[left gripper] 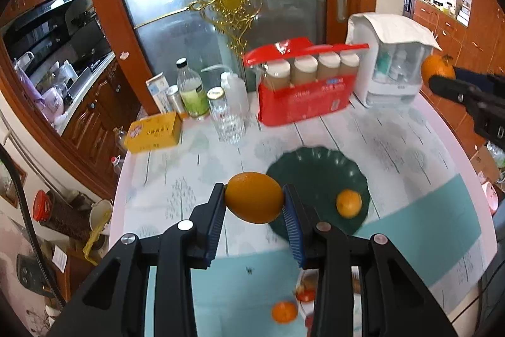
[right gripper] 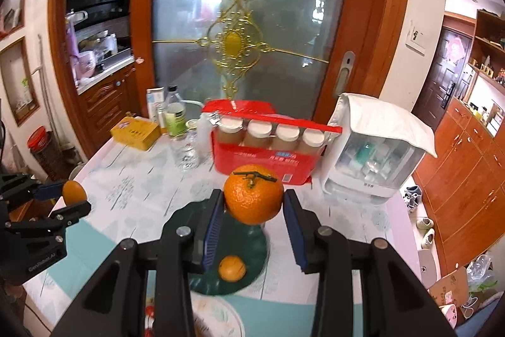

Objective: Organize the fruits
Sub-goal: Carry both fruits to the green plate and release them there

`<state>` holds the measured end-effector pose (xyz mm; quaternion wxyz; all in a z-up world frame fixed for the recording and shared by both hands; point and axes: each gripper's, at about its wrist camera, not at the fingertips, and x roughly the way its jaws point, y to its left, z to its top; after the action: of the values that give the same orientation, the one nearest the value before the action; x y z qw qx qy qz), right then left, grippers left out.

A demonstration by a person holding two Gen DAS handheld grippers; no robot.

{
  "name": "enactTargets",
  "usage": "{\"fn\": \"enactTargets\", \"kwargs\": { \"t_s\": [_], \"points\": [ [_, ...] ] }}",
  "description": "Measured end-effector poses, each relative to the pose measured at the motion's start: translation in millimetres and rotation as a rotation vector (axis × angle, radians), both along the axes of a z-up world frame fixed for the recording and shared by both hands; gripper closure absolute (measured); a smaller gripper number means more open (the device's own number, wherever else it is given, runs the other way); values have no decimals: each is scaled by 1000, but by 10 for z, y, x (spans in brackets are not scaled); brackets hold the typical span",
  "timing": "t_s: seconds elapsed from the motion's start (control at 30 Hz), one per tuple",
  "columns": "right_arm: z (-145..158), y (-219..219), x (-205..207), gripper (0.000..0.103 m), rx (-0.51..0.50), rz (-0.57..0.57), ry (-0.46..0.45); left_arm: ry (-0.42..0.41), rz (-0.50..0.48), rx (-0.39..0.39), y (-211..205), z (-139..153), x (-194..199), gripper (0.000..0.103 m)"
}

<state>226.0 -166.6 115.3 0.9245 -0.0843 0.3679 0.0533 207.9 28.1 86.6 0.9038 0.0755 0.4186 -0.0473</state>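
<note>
My left gripper (left gripper: pixel 254 199) is shut on a smooth orange (left gripper: pixel 254 198), held in the air over the table to the left of a dark green scalloped plate (left gripper: pixel 315 169). One small orange (left gripper: pixel 348 203) lies on that plate. My right gripper (right gripper: pixel 253 200) is shut on a stemmed mandarin (right gripper: pixel 253 195) above the same green plate (right gripper: pixel 252 245), where the small orange (right gripper: pixel 232 268) shows below. Each gripper appears in the other's view: the right gripper (left gripper: pixel 442 78) with its mandarin at far right, the left gripper (right gripper: pixel 74 195) with its orange at far left.
Another mandarin (left gripper: pixel 284 311) lies on the teal cloth near a patterned plate (right gripper: pixel 217 315) at the front edge. At the back stand a red pack of jars (left gripper: pixel 304 90), a white organiser box (left gripper: pixel 391 65), a yellow box (left gripper: pixel 154 131) and bottles (left gripper: pixel 192 90). A glass door is behind.
</note>
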Motion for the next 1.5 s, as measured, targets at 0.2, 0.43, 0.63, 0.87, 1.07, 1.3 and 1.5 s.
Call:
{"fn": "enactTargets", "kwargs": {
  "t_s": [0.2, 0.43, 0.63, 0.87, 1.07, 1.3, 1.5],
  "points": [
    [-360, -90, 359, 64, 48, -39, 77, 17, -8, -26, -99, -229, 555, 68],
    [-964, -73, 627, 64, 73, -44, 185, 103, -46, -52, -301, -837, 963, 68],
    [-1472, -66, 807, 64, 92, -57, 277, 173, -76, -55, -455, -1344, 1200, 68],
    [-2037, -80, 959, 64, 111, -77, 380, 246, -72, -69, -514, -1863, 1379, 68],
    [-2432, -57, 1023, 64, 119, -78, 450, 319, -44, -101, -515, -2236, 1512, 68],
    [-2693, -9, 1048, 64, 113, -68, 496, 377, -25, -106, -521, -2564, 1587, 68],
    [-2821, -22, 1053, 64, 110, -65, 521, 404, -18, -98, -512, -2696, 1607, 68]
  ]
}}
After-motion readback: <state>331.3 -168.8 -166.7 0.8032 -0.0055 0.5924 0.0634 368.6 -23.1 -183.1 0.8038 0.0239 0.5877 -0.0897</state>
